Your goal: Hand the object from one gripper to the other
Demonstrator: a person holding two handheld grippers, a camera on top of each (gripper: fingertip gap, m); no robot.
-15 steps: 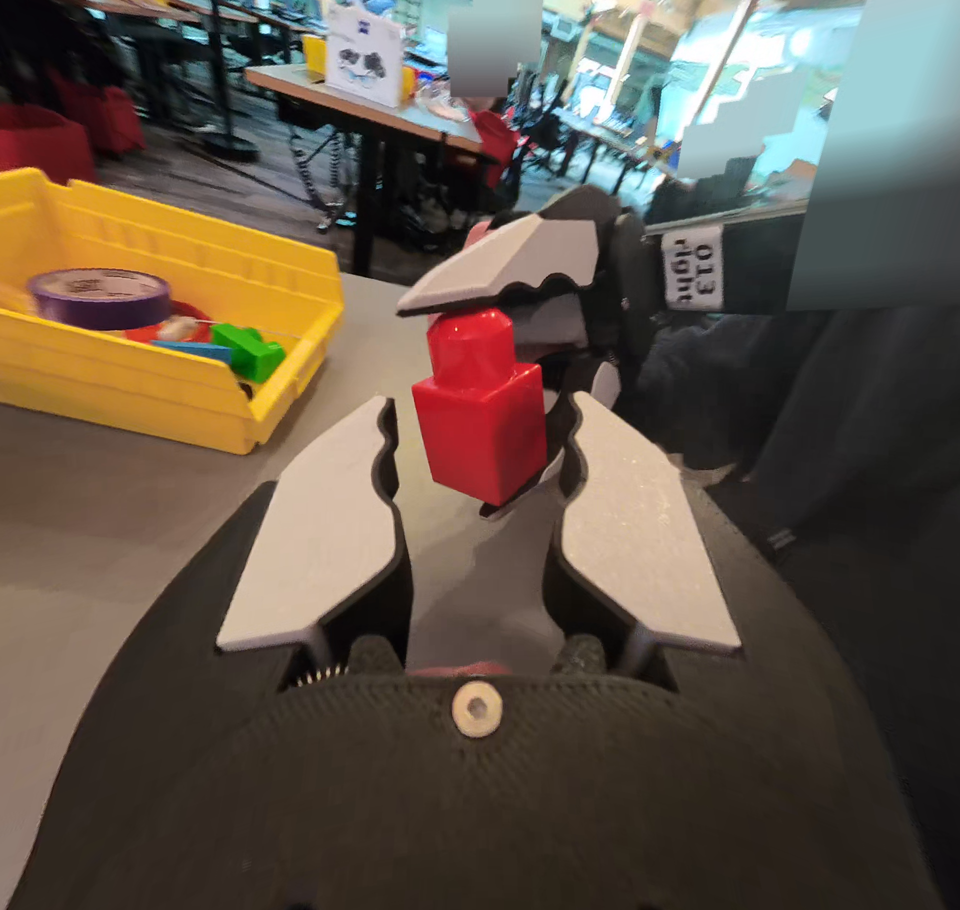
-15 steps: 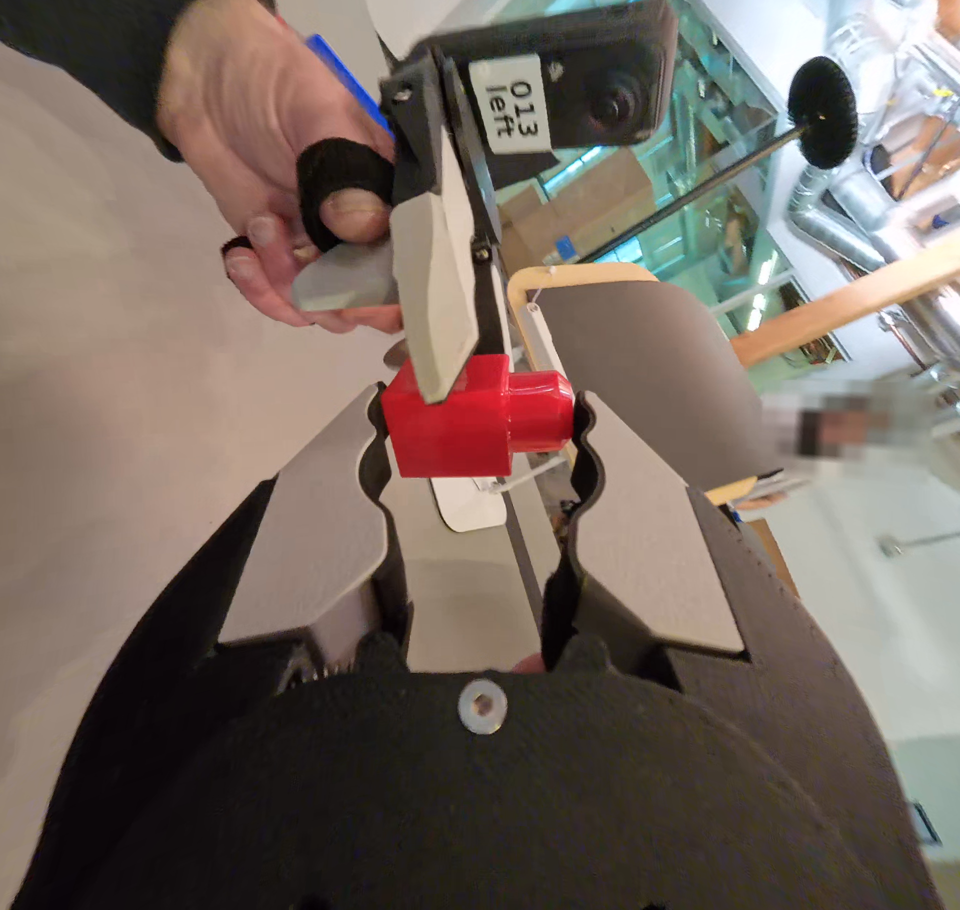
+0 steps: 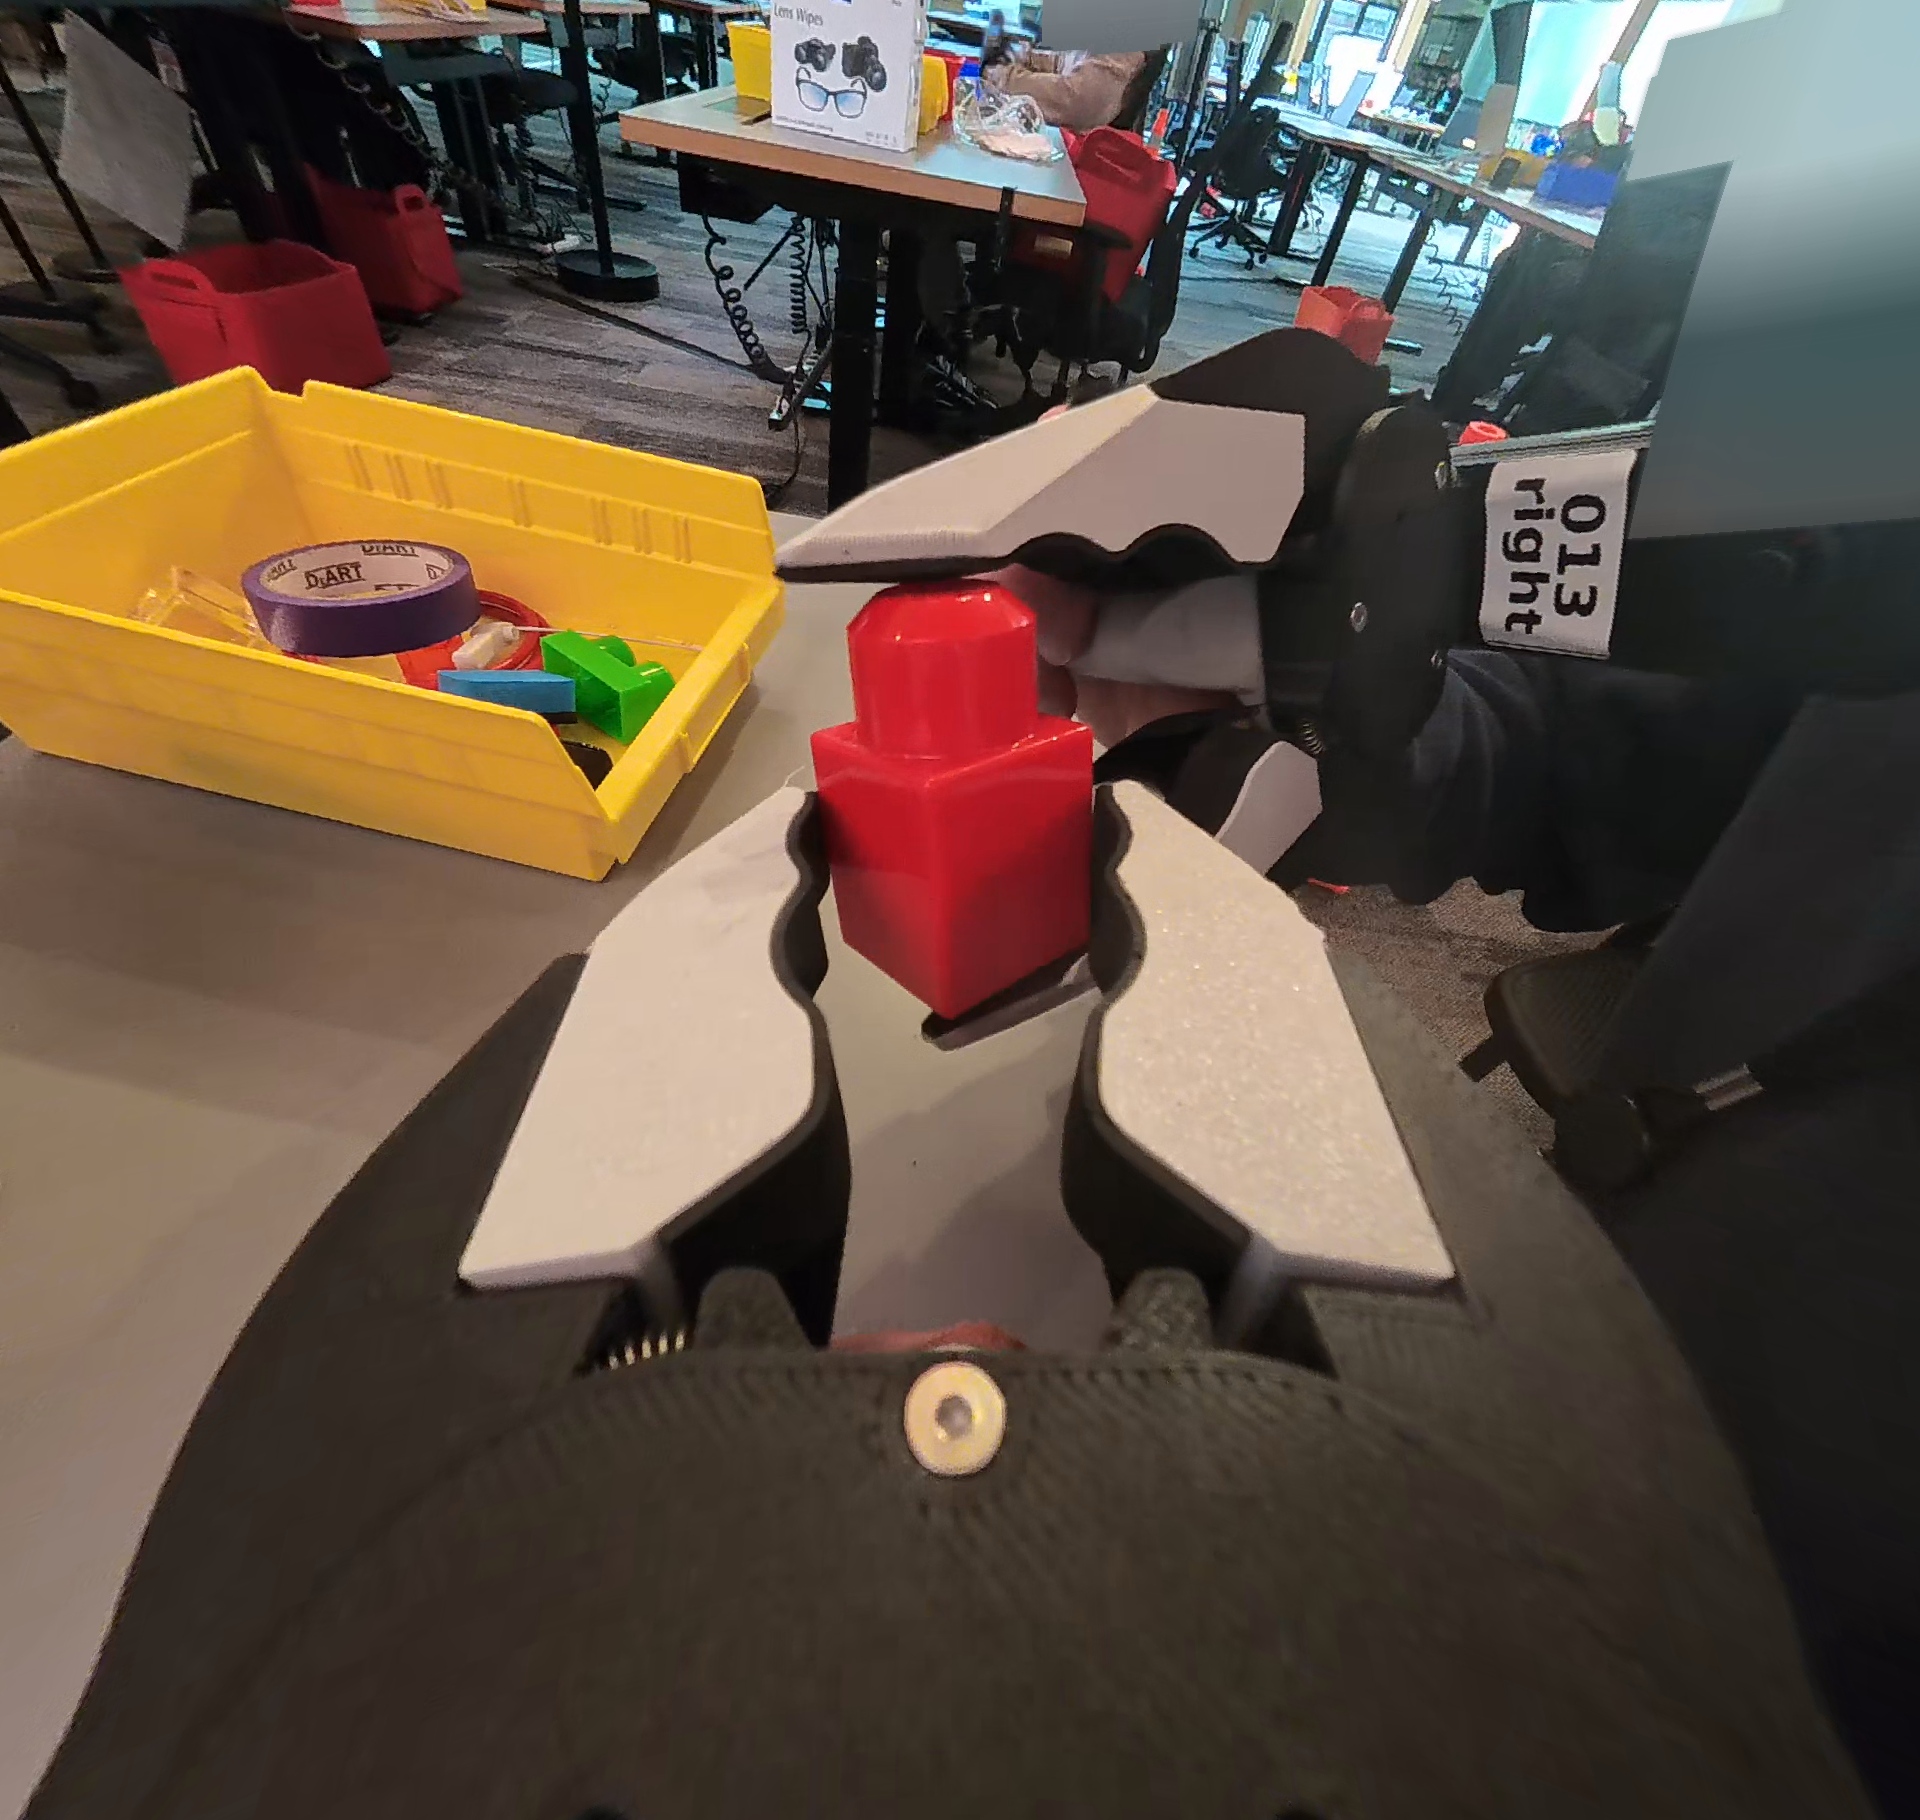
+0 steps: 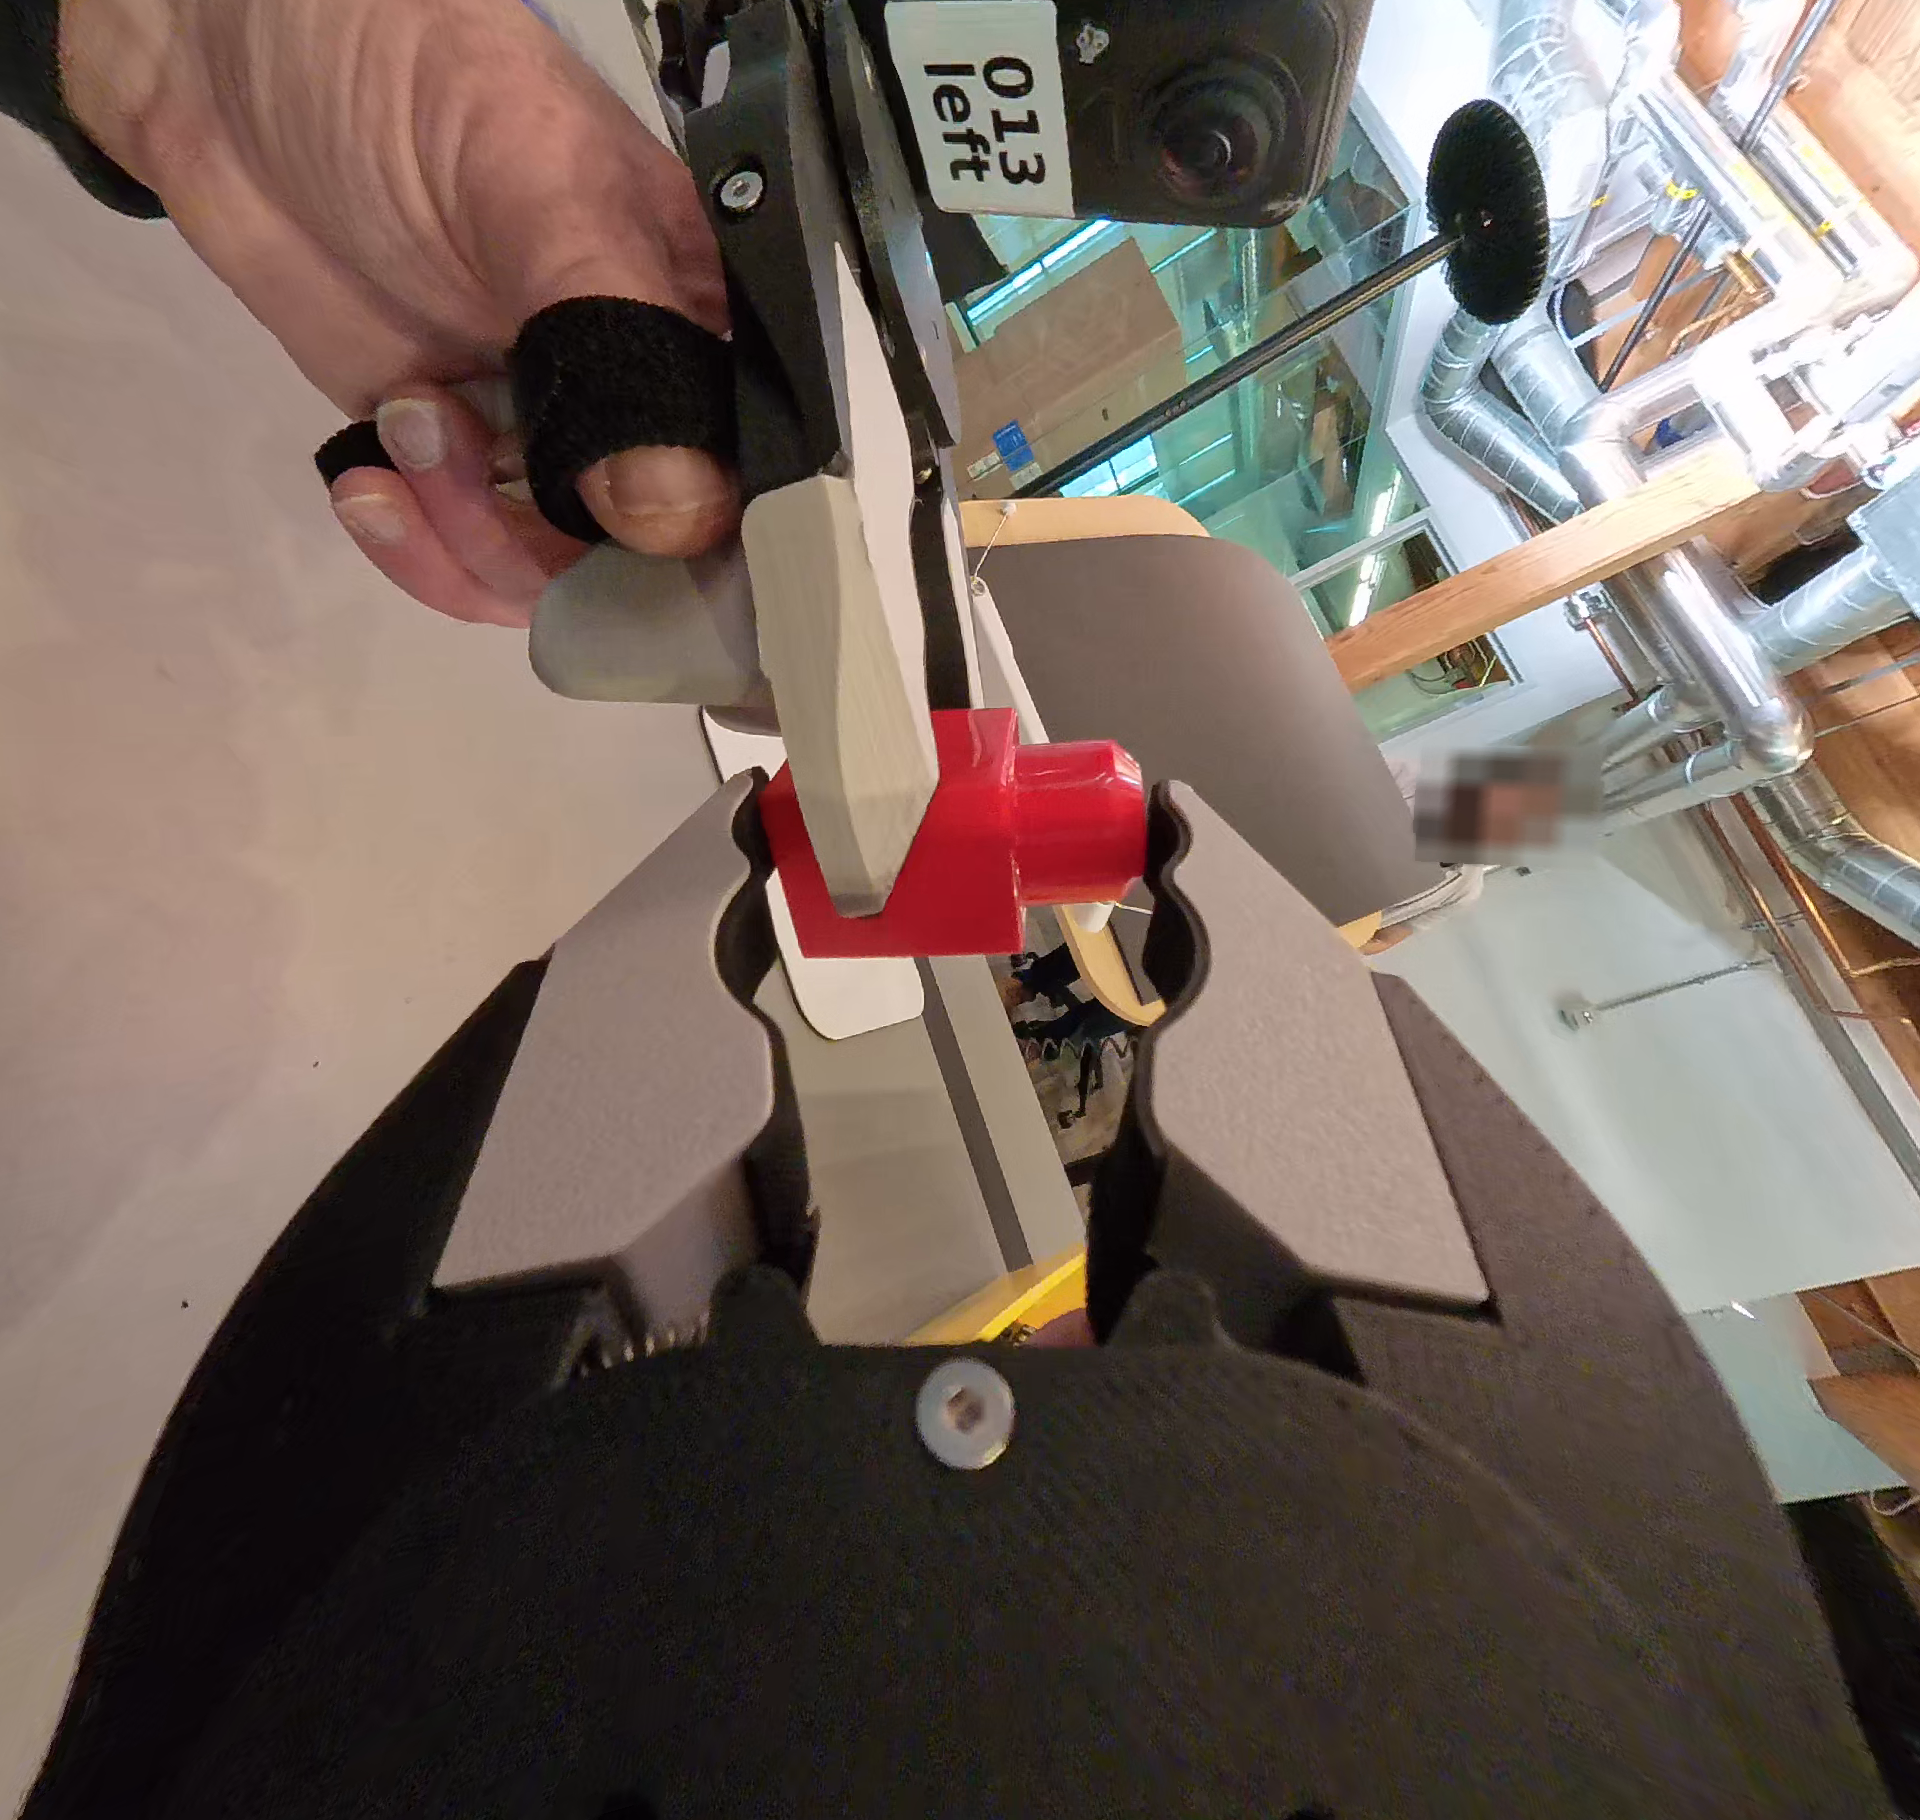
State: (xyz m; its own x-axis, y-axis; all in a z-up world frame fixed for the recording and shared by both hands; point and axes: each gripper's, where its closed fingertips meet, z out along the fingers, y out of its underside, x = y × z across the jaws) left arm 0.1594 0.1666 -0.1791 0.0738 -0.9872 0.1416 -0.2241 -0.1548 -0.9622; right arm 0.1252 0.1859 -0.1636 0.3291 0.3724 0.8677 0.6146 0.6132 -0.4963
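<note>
Since half a sec ago: your left hand-held gripper (image 3: 953, 800) has closed in. Its left finger stood off the red block (image 3: 956, 856) then; now both fingers press the block's square body, one per side. The block was tilted and now sits nearly upright, stud on top. Your right hand-held gripper (image 4: 956, 799) hasn't let go. It pinches the block end to end, one finger on the flat base and the other on the stud tip. So both grippers grip the block at once, held in the air just above the grey surface (image 3: 208, 991) near its edge.

Around it, L to R in the left wrist view: a yellow bin (image 3: 343, 762) sits on the surface, well left of the block. It holds a purple tape roll (image 3: 358, 596), a blue piece (image 3: 509, 690) and a green block (image 3: 608, 679). Far behind is a white box (image 3: 847, 56) on another desk.

Right wrist view: your hand (image 4: 364, 212) is on the left gripper's handle, top left. That gripper's near finger crosses the block's face and hides part of it. A dark chair back (image 4: 1174, 690) is behind.
</note>
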